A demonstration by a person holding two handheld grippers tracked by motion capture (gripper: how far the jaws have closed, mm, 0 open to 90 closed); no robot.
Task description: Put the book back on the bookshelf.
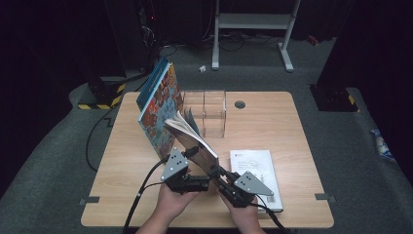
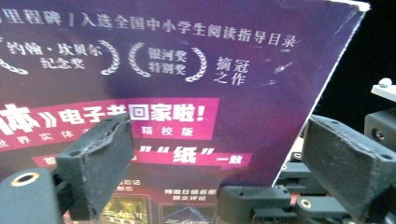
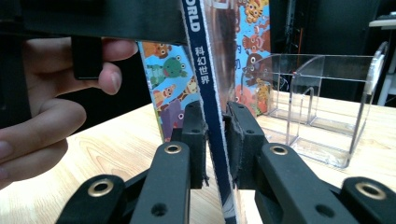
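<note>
A paperback with a purple cover [image 1: 192, 139] is held tilted above the table's front middle, its pages fanning at the top. My right gripper [image 1: 223, 174] is shut on its lower edge; in the right gripper view the two pads [image 3: 194, 135] pinch the dark blue spine [image 3: 212, 107]. My left gripper [image 1: 205, 181] is just left of the book, open. In the left gripper view the purple cover [image 2: 187, 70] faces the camera behind the wide-apart jaws, and the gripper [image 2: 219, 163] closes on nothing.
A colourful picture book [image 1: 158, 105] stands leaning against a clear acrylic organizer [image 1: 207, 109] at the back middle of the wooden table [image 1: 272, 122]. A white book [image 1: 255, 168] lies flat at the front right. The hand [image 3: 46, 116] holding the left gripper is close by.
</note>
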